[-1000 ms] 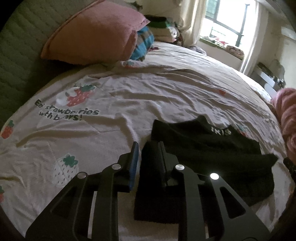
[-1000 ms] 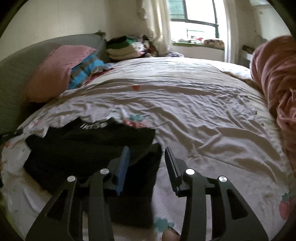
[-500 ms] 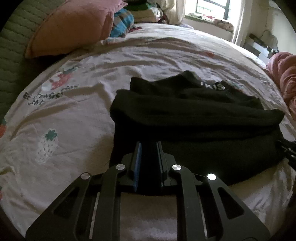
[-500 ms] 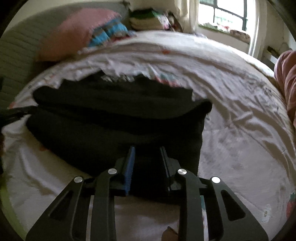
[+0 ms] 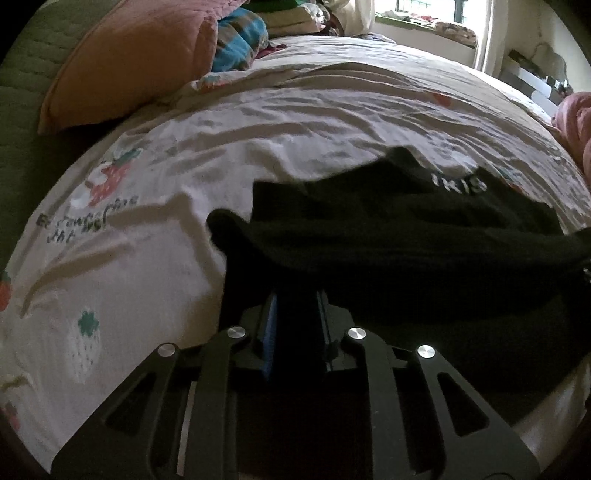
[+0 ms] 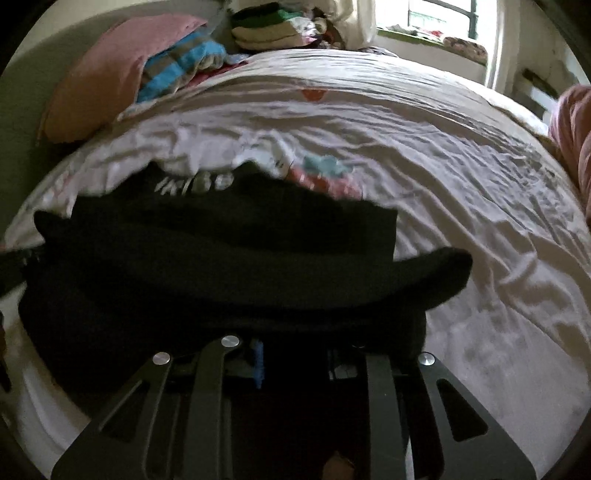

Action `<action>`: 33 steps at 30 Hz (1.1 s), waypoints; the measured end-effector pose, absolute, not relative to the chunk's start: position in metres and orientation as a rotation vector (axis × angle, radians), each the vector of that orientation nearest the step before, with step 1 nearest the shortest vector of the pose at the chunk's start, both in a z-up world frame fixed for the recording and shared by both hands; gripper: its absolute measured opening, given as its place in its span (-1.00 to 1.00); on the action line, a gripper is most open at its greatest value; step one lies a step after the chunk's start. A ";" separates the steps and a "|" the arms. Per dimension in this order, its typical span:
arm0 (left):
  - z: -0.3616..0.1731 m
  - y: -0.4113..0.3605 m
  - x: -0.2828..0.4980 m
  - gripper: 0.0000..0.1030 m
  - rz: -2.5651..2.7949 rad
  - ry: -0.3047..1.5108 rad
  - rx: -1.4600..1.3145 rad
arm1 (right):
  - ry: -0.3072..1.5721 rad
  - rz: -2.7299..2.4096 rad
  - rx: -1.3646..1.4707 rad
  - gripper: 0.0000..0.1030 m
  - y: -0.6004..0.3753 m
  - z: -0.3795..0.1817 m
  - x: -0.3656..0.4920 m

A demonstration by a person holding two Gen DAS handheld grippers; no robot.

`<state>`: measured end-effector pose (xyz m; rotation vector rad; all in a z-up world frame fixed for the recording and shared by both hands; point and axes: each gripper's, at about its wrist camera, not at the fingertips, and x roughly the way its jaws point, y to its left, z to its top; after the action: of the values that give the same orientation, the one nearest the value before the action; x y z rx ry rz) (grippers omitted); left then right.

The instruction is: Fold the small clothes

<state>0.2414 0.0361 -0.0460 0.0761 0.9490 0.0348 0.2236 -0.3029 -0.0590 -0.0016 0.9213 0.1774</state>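
Note:
A small black garment (image 5: 406,258) with white lettering (image 5: 460,184) along its far edge lies on the strawberry-print sheet (image 5: 295,129). My left gripper (image 5: 295,306) is shut on the garment's near left edge, with dark cloth filling the gap between the pads. In the right wrist view the same garment (image 6: 221,258) spreads out to the left, its lettering (image 6: 195,184) blurred. My right gripper (image 6: 295,347) is shut on the near right edge, its fingertips buried in the fabric. The held edge forms a raised fold lying across the garment's lower part.
A pink pillow (image 5: 129,62) and a blue striped cloth (image 5: 236,40) sit at the bed's far left against a green headboard. Stacked folded clothes (image 6: 273,26) are at the far end near the window. A pink blanket (image 6: 576,133) lies on the right.
Both grippers closed on the garment's near edge and moved forward and down with it, so a fold now lies over the lower part. The right jaws were open a second ago.

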 end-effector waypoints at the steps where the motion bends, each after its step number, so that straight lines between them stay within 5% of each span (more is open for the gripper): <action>1: -0.044 0.037 0.248 -0.72 0.038 0.948 0.073 | 0.919 0.172 0.017 -0.59 -0.305 -0.057 0.229; 14: -0.021 0.070 0.275 -0.57 0.088 0.867 -0.088 | 0.738 0.047 0.086 -0.58 -0.344 -0.037 0.236; 19: -0.031 0.084 0.279 -0.27 0.109 0.901 -0.113 | 0.711 0.000 0.016 -0.18 -0.356 -0.038 0.232; 27: -0.052 0.083 0.295 -0.21 0.075 0.973 -0.129 | 0.784 0.067 0.073 -0.28 -0.366 -0.056 0.242; 30: -0.055 0.076 0.299 -0.44 0.065 0.966 -0.090 | 0.791 0.089 0.085 -0.72 -0.366 -0.057 0.243; 32: -0.056 0.072 0.301 -0.82 0.045 0.966 -0.089 | 0.790 0.114 0.095 -0.83 -0.365 -0.058 0.242; 33: -0.055 0.070 0.300 -0.85 0.048 0.961 -0.079 | 0.786 0.115 0.099 -0.85 -0.366 -0.057 0.242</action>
<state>0.3004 0.0704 -0.0554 -0.0788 0.9614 0.0482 0.2416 -0.3655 -0.0567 0.0994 0.7859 0.1146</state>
